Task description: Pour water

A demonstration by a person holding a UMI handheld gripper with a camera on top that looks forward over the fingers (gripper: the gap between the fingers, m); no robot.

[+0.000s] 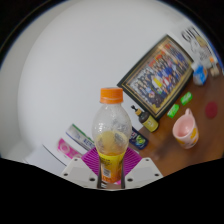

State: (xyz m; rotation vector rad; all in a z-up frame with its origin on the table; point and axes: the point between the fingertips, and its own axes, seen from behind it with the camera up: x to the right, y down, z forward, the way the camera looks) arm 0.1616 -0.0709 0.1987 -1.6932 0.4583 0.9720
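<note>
A clear plastic bottle (111, 135) with an orange cap and orange drink in its lower part stands upright between my fingers. Both magenta pads (91, 161) press against its sides, so my gripper (111, 172) is shut on the bottle. The bottle looks lifted above the wooden table (205, 150). Beyond the fingers to the right, a pink cup (185, 130) sits on the table, open side up.
A framed colourful picture (160, 72) leans by the white wall behind the cup. Small green pieces (186, 99) lie near it. A small bottle (147, 120) and packets (80, 136) lie just behind the held bottle.
</note>
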